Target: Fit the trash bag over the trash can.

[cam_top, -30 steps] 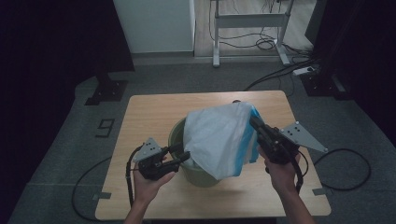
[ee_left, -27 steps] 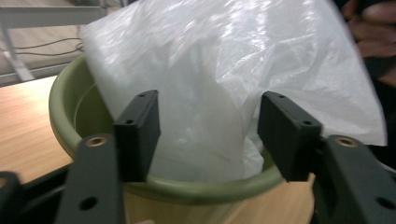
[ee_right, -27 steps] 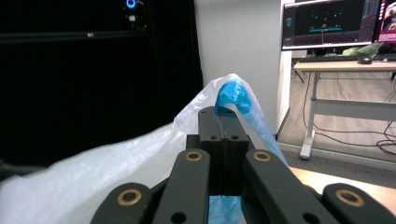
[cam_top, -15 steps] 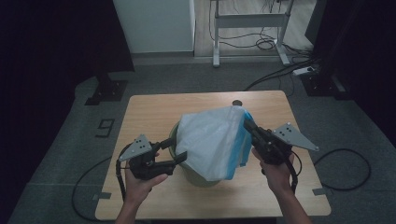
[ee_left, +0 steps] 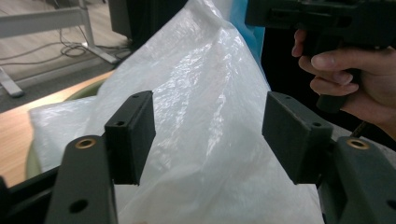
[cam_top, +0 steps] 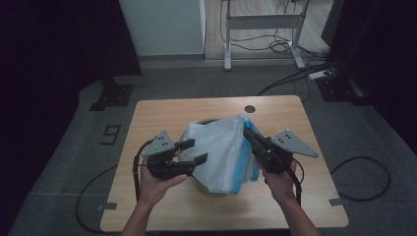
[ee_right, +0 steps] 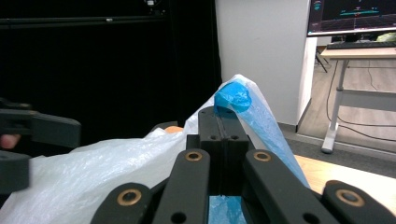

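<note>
Two grippers work a plastic bag point(cam_top: 221, 152) draped over a green bin point(cam_top: 209, 189) at the middle of the desk point(cam_top: 157, 113). At left, the left gripper point(cam_top: 193, 151) points toward the bag's near flank; its jaws stand apart, having just been closing a little, and in the left gripper view the white film point(ee_left: 201, 116) lies between the pads point(ee_left: 133, 135) without being pressed, so nothing is held yet. This placement suggests the gripper is lining up to catch a second fold. The bag rises as a tent over the bin rather than lying flat, because its upper edge is pulled up from the right. At right, the right gripper point(cam_top: 247, 133) has its jaws fully closed on the blue rim point(ee_right: 233, 97) of the bag, which bunches above the jaw tips in the right gripper view. Holding this edge high probably keeps the mouth taut so the left side can be drawn over the bin's lip.
</note>
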{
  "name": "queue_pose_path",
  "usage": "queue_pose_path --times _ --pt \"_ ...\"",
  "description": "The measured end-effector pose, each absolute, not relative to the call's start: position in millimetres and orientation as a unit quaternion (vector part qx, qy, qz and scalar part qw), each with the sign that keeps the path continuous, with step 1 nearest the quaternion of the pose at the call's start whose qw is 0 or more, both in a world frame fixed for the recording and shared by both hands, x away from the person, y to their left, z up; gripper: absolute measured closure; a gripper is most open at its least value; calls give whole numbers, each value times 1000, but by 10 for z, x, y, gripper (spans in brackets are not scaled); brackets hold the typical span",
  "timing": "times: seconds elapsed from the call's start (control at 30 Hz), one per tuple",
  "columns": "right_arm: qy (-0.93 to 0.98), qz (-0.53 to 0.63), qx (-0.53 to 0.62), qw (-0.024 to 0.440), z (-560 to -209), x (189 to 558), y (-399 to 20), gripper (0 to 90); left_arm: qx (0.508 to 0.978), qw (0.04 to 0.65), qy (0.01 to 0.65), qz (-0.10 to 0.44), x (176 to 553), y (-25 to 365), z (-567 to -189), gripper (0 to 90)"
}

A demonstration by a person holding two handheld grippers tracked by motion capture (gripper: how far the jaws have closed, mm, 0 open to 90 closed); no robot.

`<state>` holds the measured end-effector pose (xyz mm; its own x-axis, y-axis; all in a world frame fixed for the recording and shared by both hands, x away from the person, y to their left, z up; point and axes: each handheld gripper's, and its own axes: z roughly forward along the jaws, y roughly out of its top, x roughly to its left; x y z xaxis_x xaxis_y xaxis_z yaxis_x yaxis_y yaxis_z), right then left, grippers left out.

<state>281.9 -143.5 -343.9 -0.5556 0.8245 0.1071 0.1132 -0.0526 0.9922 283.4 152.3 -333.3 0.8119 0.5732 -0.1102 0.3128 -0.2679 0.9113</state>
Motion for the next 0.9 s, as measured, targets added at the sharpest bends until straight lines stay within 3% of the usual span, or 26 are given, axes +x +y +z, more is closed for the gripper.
queue_pose_path --times 0.13,0.37,0.47,0.7,0.9 --pt "624 624 374 284 -3431 2812 -1425 891 791 532 279 116 2863 1489 -3369 412" --pt "619 632 370 283 -3413 2773 -1436 891 788 539 272 117 2883 1503 -3476 778" --pt "617 634 370 283 -3407 2759 -1450 891 784 543 275 122 2880 1520 -3493 866" --pt "615 635 372 284 -3413 2751 -1484 889 766 563 276 141 2844 1586 -3500 899" --pt "613 637 377 277 -3538 2692 -1526 639 735 589 293 163 2840 1722 -3499 900"
